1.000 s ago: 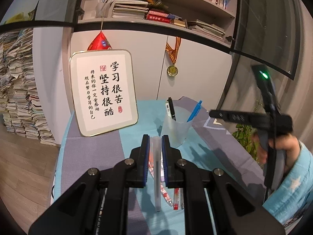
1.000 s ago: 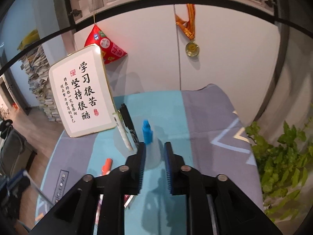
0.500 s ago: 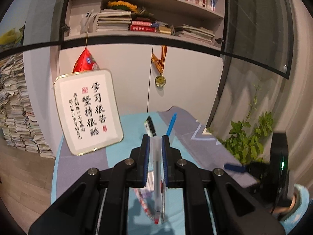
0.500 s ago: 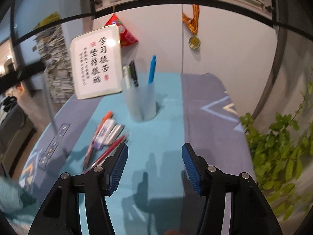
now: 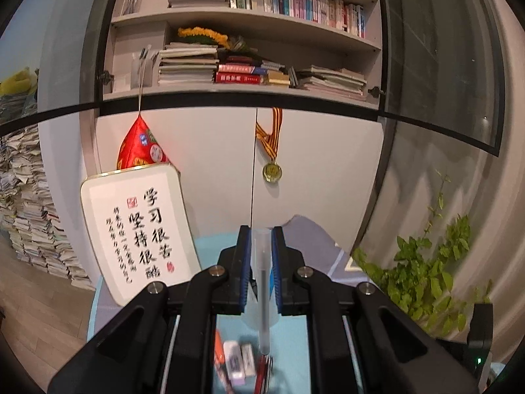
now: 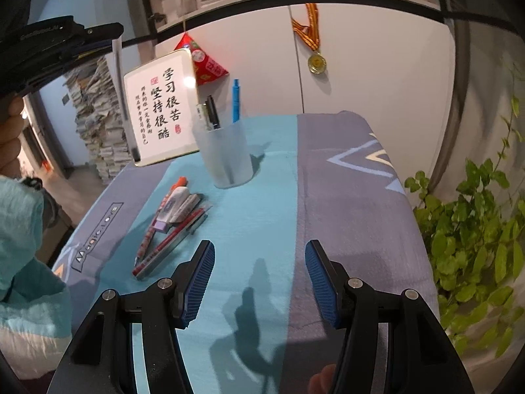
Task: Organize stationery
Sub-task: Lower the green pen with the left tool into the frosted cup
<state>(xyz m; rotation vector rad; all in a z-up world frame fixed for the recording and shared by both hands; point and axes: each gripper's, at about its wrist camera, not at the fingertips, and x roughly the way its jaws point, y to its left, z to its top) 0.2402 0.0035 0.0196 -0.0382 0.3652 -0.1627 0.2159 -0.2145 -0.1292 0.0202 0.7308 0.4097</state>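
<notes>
My left gripper (image 5: 261,241) is shut on a clear white pen (image 5: 263,298), which hangs upright between the blue pads. In the right wrist view the same left gripper (image 6: 98,34) is raised at the upper left with the pen (image 6: 121,92) hanging below it, left of the cup. A frosted pen cup (image 6: 226,154) stands on the cloth and holds a blue pen (image 6: 235,98) and black pens (image 6: 210,111). Loose pens, a correction tape and an eraser (image 6: 174,210) lie to the cup's left. My right gripper (image 6: 259,275) stands open above the cloth with nothing between its fingers.
A framed calligraphy sign (image 6: 160,108) leans behind the cup. A green plant (image 6: 475,229) stands off the table's right edge. White cabinet doors with a hanging medal (image 6: 316,62) close the back. A person's light blue sleeve (image 6: 23,246) is at the left.
The left gripper has risen with the pen, so its view now shows more shelf. The right gripper's jaws have opened wide and it has drawn back from the cup and sunk lower.
</notes>
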